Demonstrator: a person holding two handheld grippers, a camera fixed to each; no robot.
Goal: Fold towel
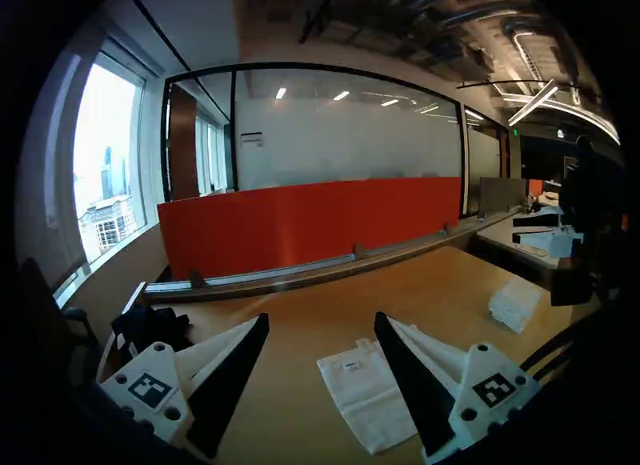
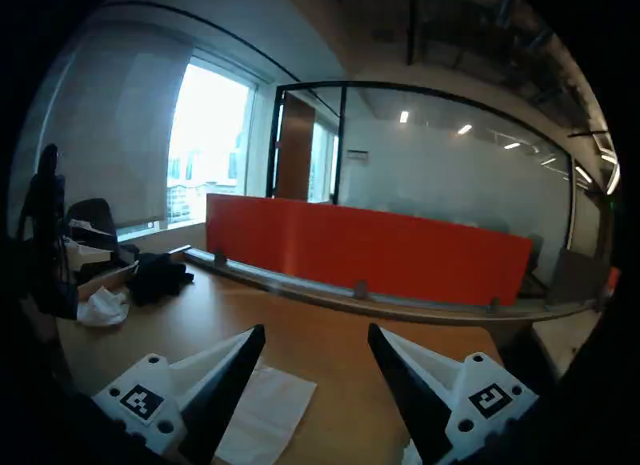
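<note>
One towel (image 1: 364,397): flat on tabletop (image 1: 400,289), laid out for folding; left tongs (image 1: 320,319): wide open, empty, hovering over it; right tongs (image 2: 314,329): likewise open, empty, probably poised for an edge.

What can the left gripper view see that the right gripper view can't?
Left gripper view: a small folded white cloth far along the table. Right gripper view: a crumpled white thing by a dark chair. Both: the orange divider, the flat white towel, a dark cloth.
</note>
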